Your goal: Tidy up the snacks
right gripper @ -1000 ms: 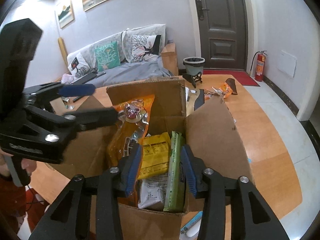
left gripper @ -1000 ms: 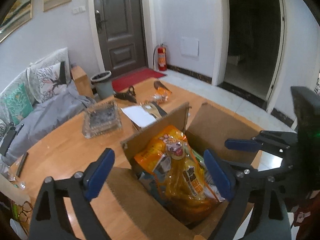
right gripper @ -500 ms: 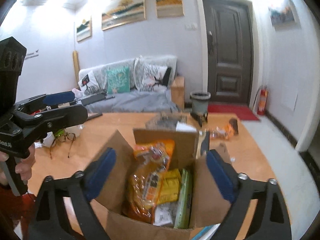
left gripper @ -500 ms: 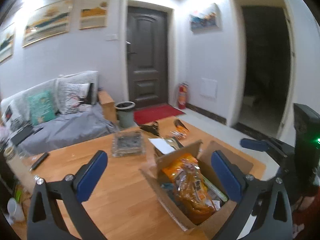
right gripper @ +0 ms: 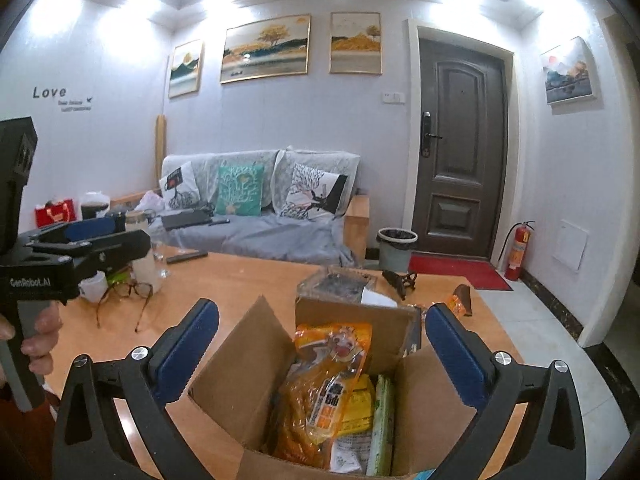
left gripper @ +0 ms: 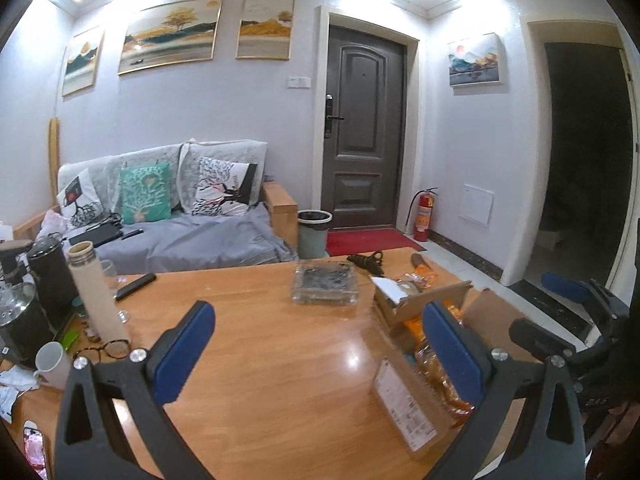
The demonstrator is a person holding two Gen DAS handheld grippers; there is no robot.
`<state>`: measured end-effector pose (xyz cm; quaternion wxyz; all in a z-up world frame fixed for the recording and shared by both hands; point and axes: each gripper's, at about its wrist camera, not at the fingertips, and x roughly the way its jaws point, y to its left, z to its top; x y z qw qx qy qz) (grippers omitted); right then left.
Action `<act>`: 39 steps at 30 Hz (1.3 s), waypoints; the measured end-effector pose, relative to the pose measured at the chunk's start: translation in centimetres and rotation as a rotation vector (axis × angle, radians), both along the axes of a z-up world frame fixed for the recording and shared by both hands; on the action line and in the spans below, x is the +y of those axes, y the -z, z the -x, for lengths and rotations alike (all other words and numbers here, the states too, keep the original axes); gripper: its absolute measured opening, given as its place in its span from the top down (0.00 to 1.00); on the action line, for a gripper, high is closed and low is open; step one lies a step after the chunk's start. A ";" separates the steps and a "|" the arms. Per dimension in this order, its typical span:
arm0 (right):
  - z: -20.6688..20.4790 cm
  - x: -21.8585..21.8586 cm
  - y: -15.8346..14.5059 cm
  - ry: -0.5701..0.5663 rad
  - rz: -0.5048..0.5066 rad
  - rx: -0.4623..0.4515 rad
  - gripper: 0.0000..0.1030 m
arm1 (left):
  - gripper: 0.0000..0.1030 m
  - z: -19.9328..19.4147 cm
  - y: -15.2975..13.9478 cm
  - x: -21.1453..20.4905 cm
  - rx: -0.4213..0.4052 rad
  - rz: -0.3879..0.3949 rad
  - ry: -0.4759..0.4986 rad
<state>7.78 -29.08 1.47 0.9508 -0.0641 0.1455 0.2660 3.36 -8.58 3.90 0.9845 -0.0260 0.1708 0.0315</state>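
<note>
An open cardboard box [right gripper: 424, 412] stands on the wooden table [right gripper: 240, 280]. It holds an orange snack bag [right gripper: 320, 384], a yellow packet [right gripper: 360, 404] and a green packet [right gripper: 382, 424], all upright. My right gripper [right gripper: 320, 352] is open and empty, raised above the near side of the box. My left gripper [left gripper: 320, 344] is open and empty, raised left of the box [left gripper: 404, 388], over bare table [left gripper: 272, 360]. The left gripper also shows at the left of the right wrist view [right gripper: 100, 236].
A glass ashtray [left gripper: 324, 284], loose orange snack wrappers [left gripper: 420, 276] and a black object [left gripper: 366, 260] lie behind the box. A thermos [left gripper: 94, 292], glasses [left gripper: 108, 350], a white mug [left gripper: 52, 364] and kettles crowd the table's left end. A sofa stands beyond.
Both grippers have lifted up and back from the box. The right gripper has opened wide. The left gripper has swung left, away from the box.
</note>
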 end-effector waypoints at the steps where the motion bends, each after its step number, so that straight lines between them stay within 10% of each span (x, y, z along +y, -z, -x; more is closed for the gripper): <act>1: 0.1 0.1 0.2 -0.006 0.003 0.004 0.00 | 0.00 -0.1 0.2 0.0 0.000 0.000 -0.005; 39: -0.4 -0.2 0.9 -0.023 -0.013 0.051 0.00 | 0.01 0.2 0.8 0.2 0.001 -0.011 0.010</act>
